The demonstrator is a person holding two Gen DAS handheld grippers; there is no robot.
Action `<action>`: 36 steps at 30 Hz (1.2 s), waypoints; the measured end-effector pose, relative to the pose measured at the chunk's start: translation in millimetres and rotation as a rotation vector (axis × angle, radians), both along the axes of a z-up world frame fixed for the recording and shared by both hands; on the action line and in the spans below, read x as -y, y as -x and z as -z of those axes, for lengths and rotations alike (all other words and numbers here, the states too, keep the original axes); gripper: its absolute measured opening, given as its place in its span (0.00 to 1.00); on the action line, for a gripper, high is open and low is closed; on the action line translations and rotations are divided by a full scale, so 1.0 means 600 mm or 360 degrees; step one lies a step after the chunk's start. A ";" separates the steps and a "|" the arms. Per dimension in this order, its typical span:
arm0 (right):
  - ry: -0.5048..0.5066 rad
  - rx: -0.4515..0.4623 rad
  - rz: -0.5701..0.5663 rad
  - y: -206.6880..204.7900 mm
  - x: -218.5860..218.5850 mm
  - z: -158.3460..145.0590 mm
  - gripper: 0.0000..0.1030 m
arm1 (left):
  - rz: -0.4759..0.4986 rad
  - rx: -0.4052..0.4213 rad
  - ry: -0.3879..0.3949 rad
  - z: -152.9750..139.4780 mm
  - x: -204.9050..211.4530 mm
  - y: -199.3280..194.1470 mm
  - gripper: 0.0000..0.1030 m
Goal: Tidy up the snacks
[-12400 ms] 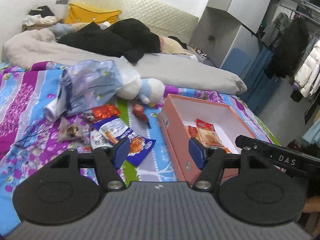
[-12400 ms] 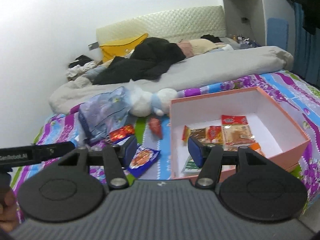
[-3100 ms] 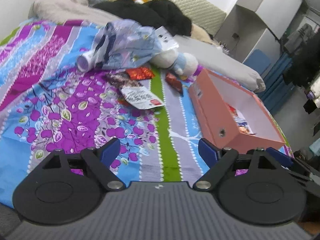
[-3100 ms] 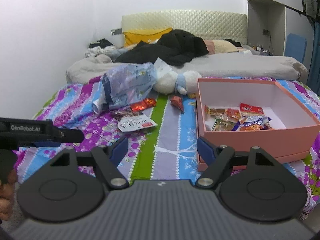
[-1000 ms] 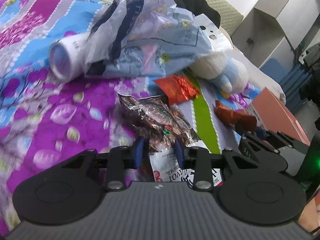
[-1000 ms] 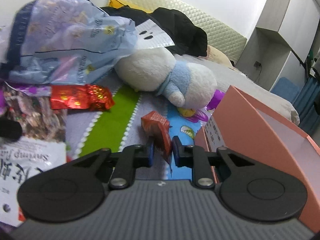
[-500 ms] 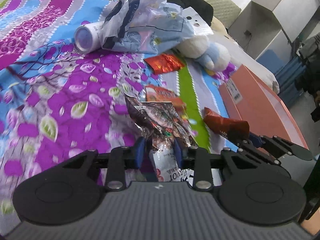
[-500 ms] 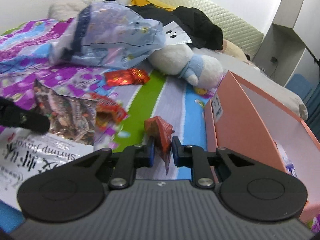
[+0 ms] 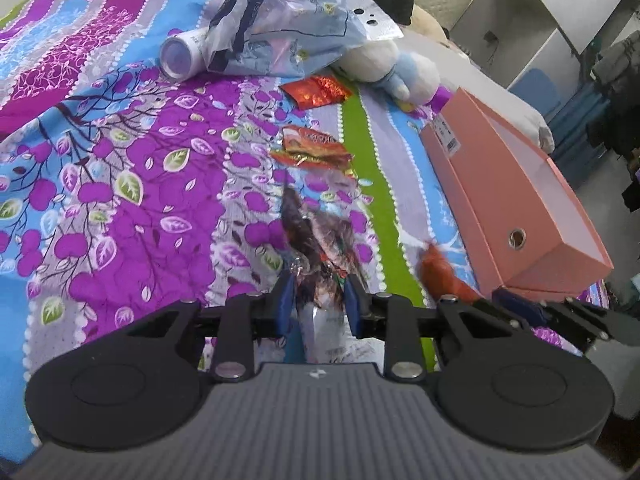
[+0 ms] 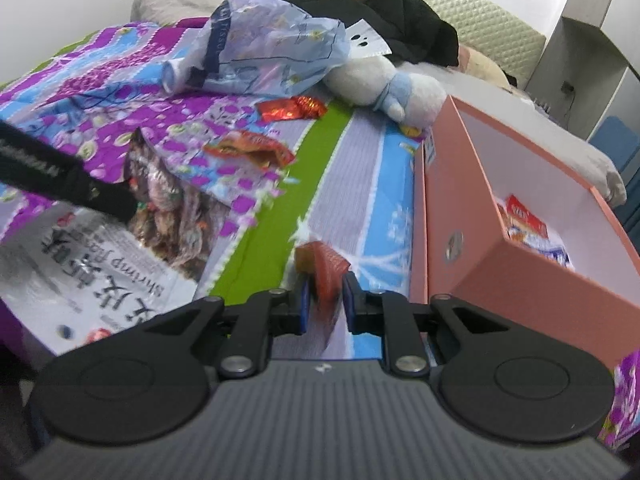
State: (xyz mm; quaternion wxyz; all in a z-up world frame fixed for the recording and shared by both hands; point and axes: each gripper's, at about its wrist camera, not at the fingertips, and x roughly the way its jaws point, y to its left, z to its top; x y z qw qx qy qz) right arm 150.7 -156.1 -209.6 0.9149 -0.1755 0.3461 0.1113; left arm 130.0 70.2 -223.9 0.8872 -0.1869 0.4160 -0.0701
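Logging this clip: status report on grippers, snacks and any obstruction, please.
Left gripper shut on crinkly clear snack bag plus white shrimp packet. Right gripper shut on red packet. Pink box just right, path unobstructed.

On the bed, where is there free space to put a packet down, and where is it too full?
Free: the green and grey stripes of the bedspread between the orange burger packet and the pink box. Free too: the purple leaf area left of the packets. Crowded: near the plastic bag, plush toy and red foil packet.
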 end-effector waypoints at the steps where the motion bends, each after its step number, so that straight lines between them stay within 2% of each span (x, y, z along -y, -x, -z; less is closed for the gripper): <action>1: -0.0009 -0.0015 -0.0010 0.006 0.001 0.002 0.19 | -0.0003 -0.0005 -0.0004 0.001 0.000 0.000 0.31; 7: -0.0093 -0.0092 -0.0011 0.022 0.012 0.012 0.19 | -0.0060 -0.0022 0.0004 0.007 -0.004 0.006 0.33; 9: -0.0156 -0.0111 0.0002 0.023 0.019 0.009 0.19 | -0.0089 -0.0048 -0.0018 0.007 -0.004 0.004 0.43; 11: -0.0212 -0.0120 0.0011 0.020 0.026 0.007 0.22 | -0.0129 -0.0066 -0.0013 0.006 -0.007 0.002 0.76; 12: -0.0238 -0.0128 0.0020 0.018 0.029 0.007 0.27 | -0.0148 -0.0066 -0.0004 0.005 -0.009 0.002 0.81; 14: -0.0291 -0.0140 0.0036 0.012 0.034 0.006 0.61 | -0.0166 -0.0053 0.0022 0.003 -0.011 0.001 0.86; 16: -0.0374 -0.0146 0.0045 0.005 0.041 0.006 0.69 | -0.0177 -0.0074 0.0041 0.004 -0.010 -0.005 0.87; 19: -0.0505 -0.0210 0.0069 -0.014 0.056 0.012 0.69 | -0.0180 -0.0081 0.0040 0.005 -0.006 -0.011 0.87; 26: -0.0730 -0.0238 0.0145 -0.043 0.079 0.010 0.69 | -0.0156 -0.0103 -0.0009 0.008 0.008 -0.020 0.87; 36: -0.0908 -0.0278 0.0266 -0.070 0.108 0.025 0.67 | -0.0125 -0.0122 -0.0083 0.008 0.027 -0.029 0.87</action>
